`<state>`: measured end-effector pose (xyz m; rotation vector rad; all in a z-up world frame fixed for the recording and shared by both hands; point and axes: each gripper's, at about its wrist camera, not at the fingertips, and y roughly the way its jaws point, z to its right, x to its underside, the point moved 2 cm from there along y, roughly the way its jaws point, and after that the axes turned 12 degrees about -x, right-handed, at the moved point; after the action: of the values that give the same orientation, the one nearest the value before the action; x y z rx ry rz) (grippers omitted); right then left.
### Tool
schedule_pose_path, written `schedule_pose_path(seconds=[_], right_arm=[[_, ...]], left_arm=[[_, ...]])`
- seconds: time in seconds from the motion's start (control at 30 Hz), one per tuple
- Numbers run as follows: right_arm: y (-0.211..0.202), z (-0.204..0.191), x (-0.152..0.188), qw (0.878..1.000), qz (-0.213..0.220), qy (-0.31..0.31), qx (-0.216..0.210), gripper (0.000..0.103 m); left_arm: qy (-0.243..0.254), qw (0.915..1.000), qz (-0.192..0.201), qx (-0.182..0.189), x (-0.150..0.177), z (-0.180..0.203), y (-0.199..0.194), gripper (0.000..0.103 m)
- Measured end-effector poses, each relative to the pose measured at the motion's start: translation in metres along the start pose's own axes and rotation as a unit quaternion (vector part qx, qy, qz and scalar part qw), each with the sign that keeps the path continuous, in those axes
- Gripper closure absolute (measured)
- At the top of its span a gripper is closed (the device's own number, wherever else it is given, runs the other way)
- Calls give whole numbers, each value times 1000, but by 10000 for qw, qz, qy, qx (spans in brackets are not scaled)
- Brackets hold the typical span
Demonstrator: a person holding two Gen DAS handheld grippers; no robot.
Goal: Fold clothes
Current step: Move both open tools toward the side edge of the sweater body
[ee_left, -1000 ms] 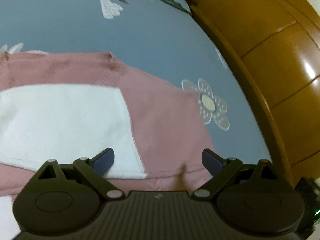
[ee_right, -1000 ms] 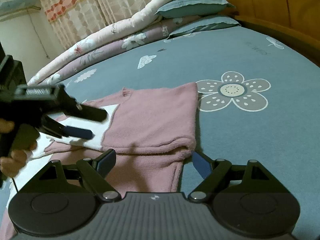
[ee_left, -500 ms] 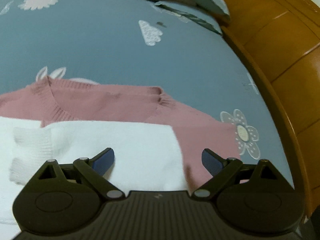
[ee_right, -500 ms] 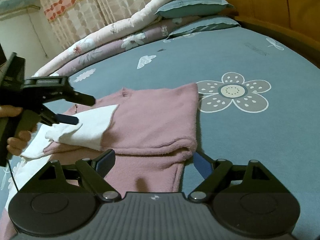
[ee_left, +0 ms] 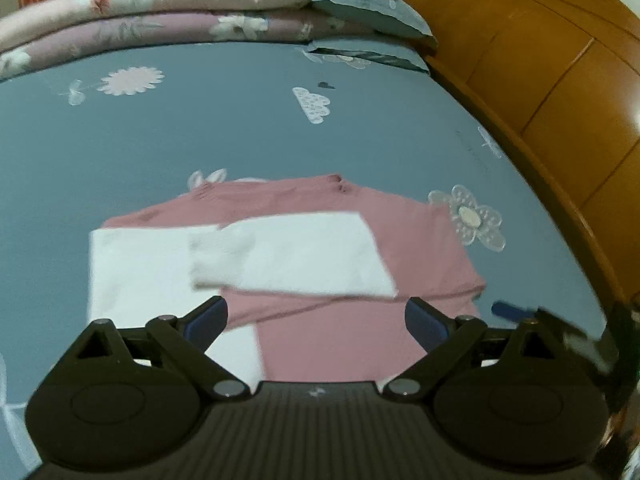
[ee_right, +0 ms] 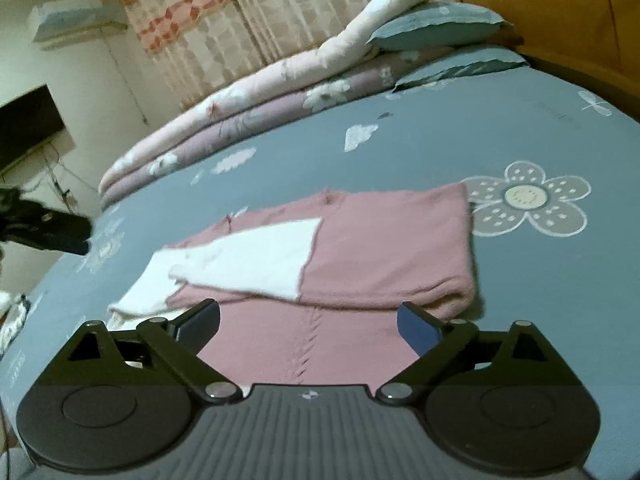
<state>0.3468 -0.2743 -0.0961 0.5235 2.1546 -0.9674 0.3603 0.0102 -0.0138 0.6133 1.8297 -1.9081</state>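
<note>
A pink and white knitted sweater [ee_left: 416, 240] [ee_right: 380, 248] lies flat on the blue bedsheet [ee_left: 200, 140] [ee_right: 540, 280]. One sleeve with a white end [ee_left: 296, 256] [ee_right: 256, 256] is folded across the chest. My left gripper [ee_left: 316, 320] hangs open above the sweater's near part, holding nothing. My right gripper [ee_right: 308, 322] is open too, over the sweater's lower body, with nothing between its fingers. The right gripper's blue fingertip [ee_left: 508, 310] shows at the right edge of the left wrist view. The left gripper [ee_right: 48, 228] shows dark and blurred at the far left of the right wrist view.
Folded quilts [ee_left: 180, 8] [ee_right: 256, 100] and pillows [ee_left: 368, 12] [ee_right: 436, 26] line the far side of the bed. A wooden headboard [ee_left: 540, 60] [ee_right: 560, 8] curves along the right. A curtain [ee_right: 260, 12], a wall air conditioner [ee_right: 72, 20] and a dark screen [ee_right: 24, 128] stand beyond.
My left gripper has drawn back and up from the white sleeve end, which now lies flat across the sweater. My right gripper has also lifted slightly. Both stay open.
</note>
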Motion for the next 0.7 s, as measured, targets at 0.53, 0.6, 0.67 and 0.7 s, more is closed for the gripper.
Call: schedule_pose_path(seconds=[0.53,0.6,0.67,0.7], right_arm=[[76,-40,35,9806,-1124,-1406,772,0],[81,-41,40,9759,-1201,-1602,871,0],[79,-39,41,9772,-1155,-1570,839,0],[79,-38,42,9779,-1133,-1554,823,0]], left_arm=[[458,9944,364,-885,115,-6,79,4],[440,9936,481,-923,122,-7,82,2],[377,9932,597,-923,125,-8,83,1],[353,9930,651,-922,127,-8,82,1]])
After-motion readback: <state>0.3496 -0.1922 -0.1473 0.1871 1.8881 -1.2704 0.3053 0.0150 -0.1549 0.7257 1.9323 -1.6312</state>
